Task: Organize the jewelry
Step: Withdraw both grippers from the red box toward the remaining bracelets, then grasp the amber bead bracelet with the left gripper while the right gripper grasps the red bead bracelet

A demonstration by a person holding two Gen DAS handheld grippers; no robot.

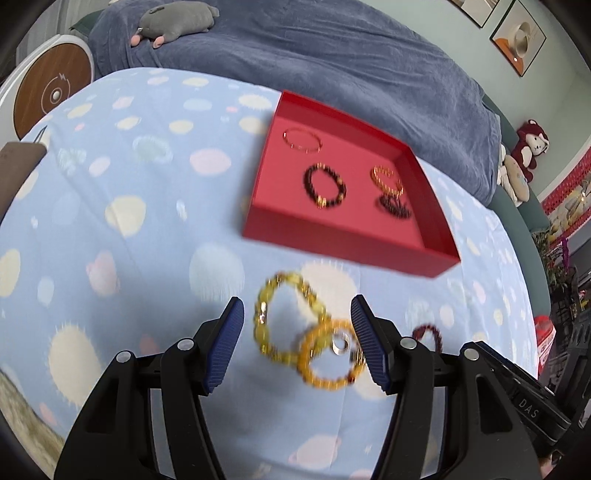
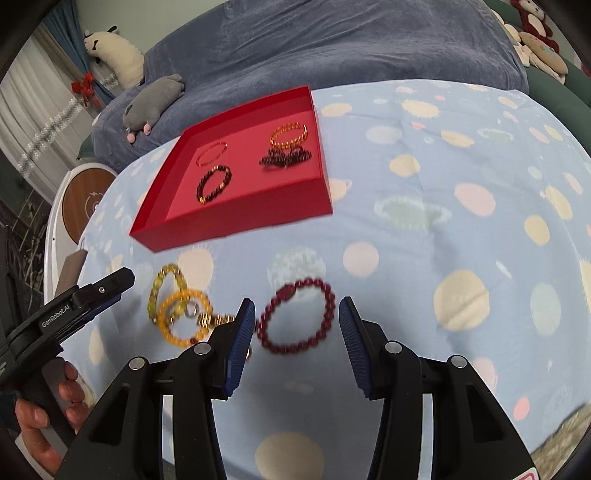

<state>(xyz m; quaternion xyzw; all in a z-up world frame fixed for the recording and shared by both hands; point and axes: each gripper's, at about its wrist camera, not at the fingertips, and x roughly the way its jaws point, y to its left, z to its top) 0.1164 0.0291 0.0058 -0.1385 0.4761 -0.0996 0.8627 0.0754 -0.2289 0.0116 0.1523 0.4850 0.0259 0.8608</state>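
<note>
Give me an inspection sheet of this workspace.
Surface: spotted blue sheet, soft.
Job's things: red tray holding four bracelets; two yellow bracelets overlapping and a ring on the sheet; dark red bracelet beside them.
Clutter: nothing seen.
Grippers: left gripper open over the yellow bracelets; right gripper open around the dark red bracelet.
Cables: nothing seen.
Surroundings: blue blanket, plush toys.

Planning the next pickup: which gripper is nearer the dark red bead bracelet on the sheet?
Right. The right gripper brackets the dark red bracelet; the left gripper sits over the yellow bracelets.
</note>
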